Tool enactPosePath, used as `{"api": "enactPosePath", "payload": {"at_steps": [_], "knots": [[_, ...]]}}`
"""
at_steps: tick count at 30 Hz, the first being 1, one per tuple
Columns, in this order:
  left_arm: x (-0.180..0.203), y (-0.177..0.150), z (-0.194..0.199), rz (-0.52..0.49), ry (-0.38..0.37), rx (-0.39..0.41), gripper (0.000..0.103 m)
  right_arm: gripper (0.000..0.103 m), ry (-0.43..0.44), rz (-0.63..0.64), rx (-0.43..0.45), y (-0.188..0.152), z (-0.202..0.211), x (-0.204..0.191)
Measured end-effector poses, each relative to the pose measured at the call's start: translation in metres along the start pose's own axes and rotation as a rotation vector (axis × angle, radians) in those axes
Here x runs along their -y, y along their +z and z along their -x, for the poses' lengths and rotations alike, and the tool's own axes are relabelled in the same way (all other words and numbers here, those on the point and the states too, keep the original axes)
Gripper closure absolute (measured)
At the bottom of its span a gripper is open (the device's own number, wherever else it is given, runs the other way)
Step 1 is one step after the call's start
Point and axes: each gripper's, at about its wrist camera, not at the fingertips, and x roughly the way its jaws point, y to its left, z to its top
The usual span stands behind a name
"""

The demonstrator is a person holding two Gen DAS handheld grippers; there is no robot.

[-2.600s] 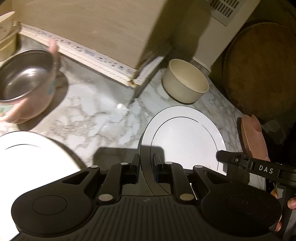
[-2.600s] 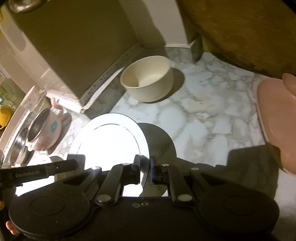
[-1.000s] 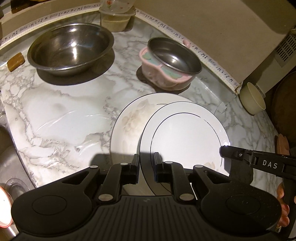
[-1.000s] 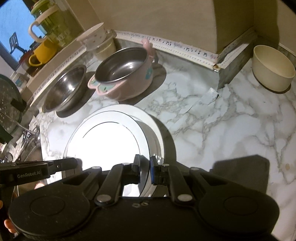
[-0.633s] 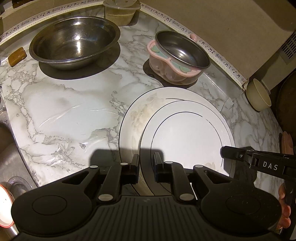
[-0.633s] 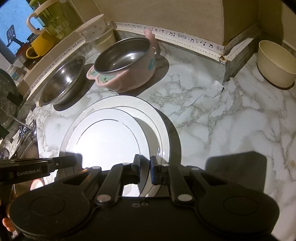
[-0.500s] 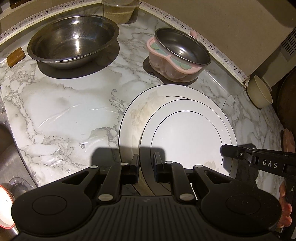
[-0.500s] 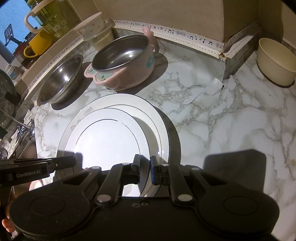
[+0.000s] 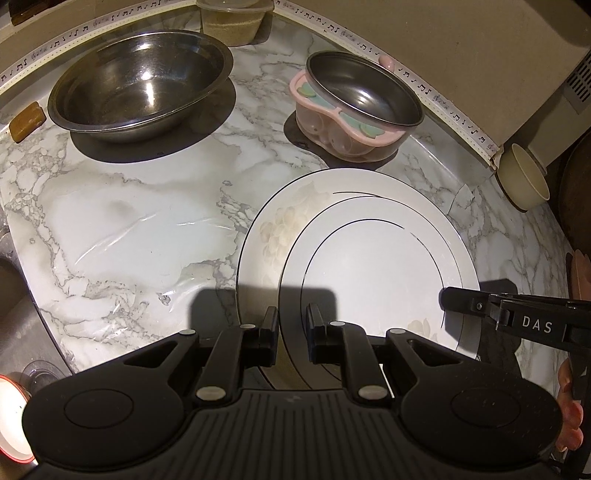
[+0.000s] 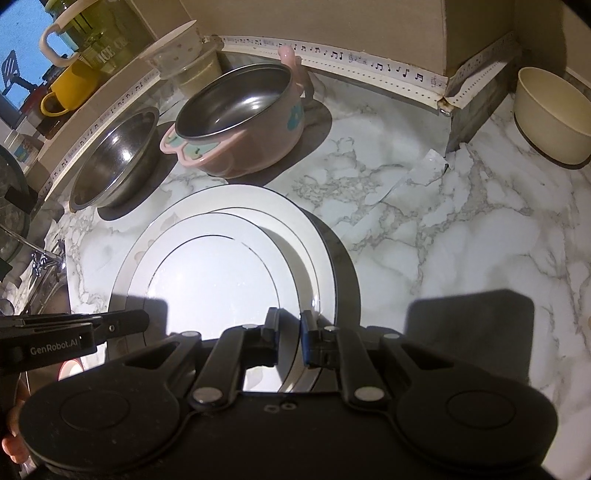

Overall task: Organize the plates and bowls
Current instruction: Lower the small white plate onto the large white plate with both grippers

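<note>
A white plate with a thin dark ring (image 9: 373, 273) (image 10: 218, 280) is held over a larger white plate (image 9: 269, 229) (image 10: 295, 221) that lies on the marble counter. My left gripper (image 9: 291, 328) is shut on the near rim of the ringed plate. My right gripper (image 10: 288, 332) is shut on its opposite rim. Each gripper shows at the edge of the other's view. Behind the plates stand a pink bowl with a steel liner (image 9: 358, 107) (image 10: 240, 118) and a large steel bowl (image 9: 136, 88) (image 10: 114, 162).
A cream bowl (image 9: 524, 177) (image 10: 550, 118) stands at the far right by the wall corner. A lidded container (image 9: 232, 18) sits at the back. A yellow mug (image 10: 66, 92) and a glass jug stand on a ledge. A sink edge (image 9: 14, 295) lies left.
Both grippers carried the ringed plate from the right side of the counter leftward, over the larger plate, and lowered it closer to that plate. Both stayed shut on it.
</note>
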Motion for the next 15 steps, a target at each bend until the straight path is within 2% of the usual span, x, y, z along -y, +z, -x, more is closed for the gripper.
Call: {"api": "enactPosePath", "payload": {"at_steps": [8, 15], "knots": [[0.0007, 0.0048, -0.0023, -0.017, 0.009, -0.037, 0.089, 0.090, -0.004, -0.002, 0.000, 0.0004, -0.0010, -0.0018], [-0.0016, 0.0068, -0.0039, -0.028, -0.012, -0.053, 0.089, 0.092, 0.015, -0.016, -0.007, 0.0011, 0.0003, 0.0028]]}}
